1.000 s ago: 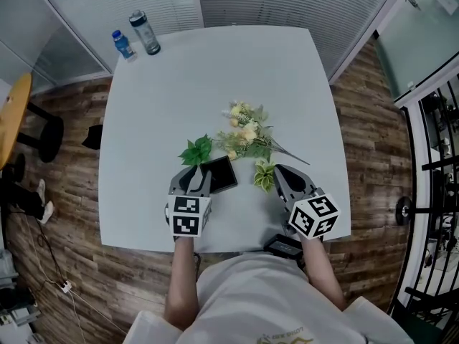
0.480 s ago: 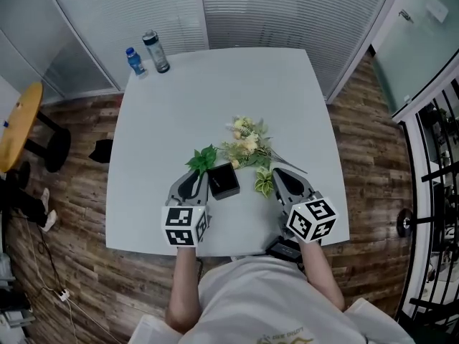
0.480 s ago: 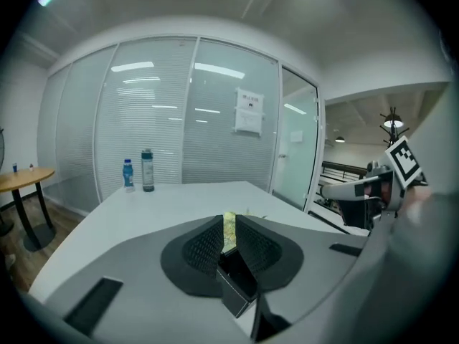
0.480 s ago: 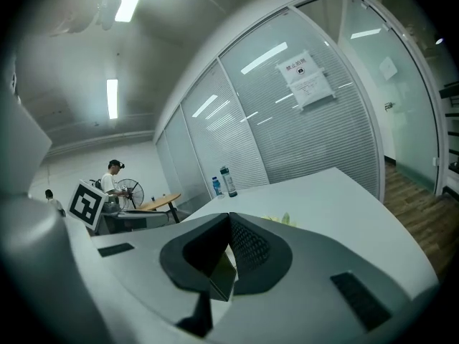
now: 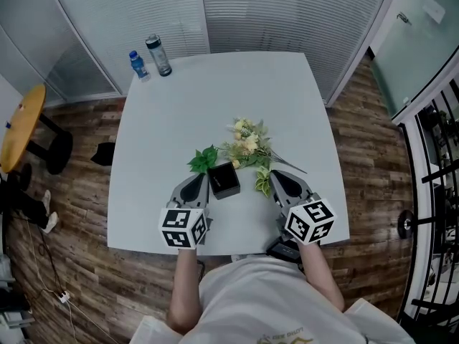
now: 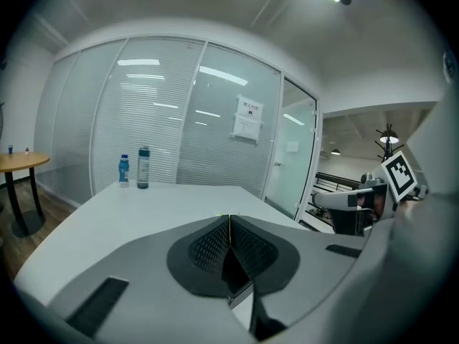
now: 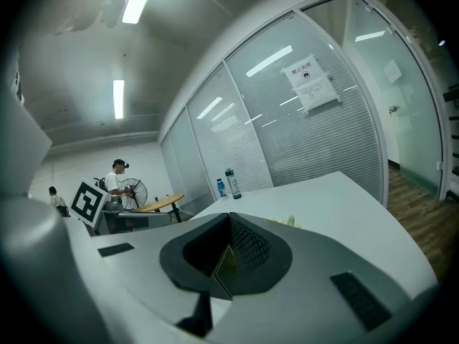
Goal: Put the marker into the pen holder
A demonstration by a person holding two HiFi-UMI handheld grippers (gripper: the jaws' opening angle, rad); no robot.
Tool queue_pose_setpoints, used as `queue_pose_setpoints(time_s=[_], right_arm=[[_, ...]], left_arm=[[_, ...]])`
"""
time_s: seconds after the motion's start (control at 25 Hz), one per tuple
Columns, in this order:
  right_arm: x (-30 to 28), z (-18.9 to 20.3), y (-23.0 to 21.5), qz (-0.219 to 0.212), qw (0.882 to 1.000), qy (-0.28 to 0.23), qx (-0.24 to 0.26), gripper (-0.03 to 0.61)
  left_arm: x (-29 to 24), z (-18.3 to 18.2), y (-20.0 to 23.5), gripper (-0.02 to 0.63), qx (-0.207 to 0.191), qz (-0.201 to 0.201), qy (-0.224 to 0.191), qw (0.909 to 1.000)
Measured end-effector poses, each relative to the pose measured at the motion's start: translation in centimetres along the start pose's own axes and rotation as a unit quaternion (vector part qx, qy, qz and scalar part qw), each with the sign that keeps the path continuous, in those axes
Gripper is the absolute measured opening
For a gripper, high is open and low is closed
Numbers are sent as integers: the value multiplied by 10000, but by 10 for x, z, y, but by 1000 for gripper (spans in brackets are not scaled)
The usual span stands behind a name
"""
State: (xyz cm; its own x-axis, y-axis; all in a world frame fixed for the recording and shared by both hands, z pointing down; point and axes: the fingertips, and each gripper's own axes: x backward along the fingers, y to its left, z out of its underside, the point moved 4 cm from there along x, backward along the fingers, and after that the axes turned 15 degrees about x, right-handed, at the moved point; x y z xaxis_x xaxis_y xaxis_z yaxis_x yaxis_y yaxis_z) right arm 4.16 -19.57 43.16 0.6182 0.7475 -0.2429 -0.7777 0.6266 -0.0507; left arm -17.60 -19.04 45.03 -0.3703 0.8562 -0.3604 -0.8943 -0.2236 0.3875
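Black square pen holder [image 5: 223, 180] on white worktop [image 5: 215, 106], contents indiscernible; left gripper [image 5: 196, 184] and right gripper [image 5: 277, 176] fingers clenched on nothing.

L hand-held gripper [image 6: 229, 219] jaws together; 2 bottles [image 6: 143, 168] beyond.

Head view looks steeply down; both gripper views share the bottles [image 6: 143, 168].

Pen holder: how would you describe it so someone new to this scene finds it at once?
On the white table, find the spray of artificial flowers near the middle. The pen holder stands just on their near side, beside a green leaf cluster: the only black, boxy thing among greenery and pale blooms.
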Motion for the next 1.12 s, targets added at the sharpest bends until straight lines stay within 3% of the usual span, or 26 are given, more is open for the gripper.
queue_pose_setpoints(time_s=[1.12], right_arm=[[-9,-4,-1,4,9999,101,17,15]], left_arm=[[-4,-2,8,14,32,72,55,10000]])
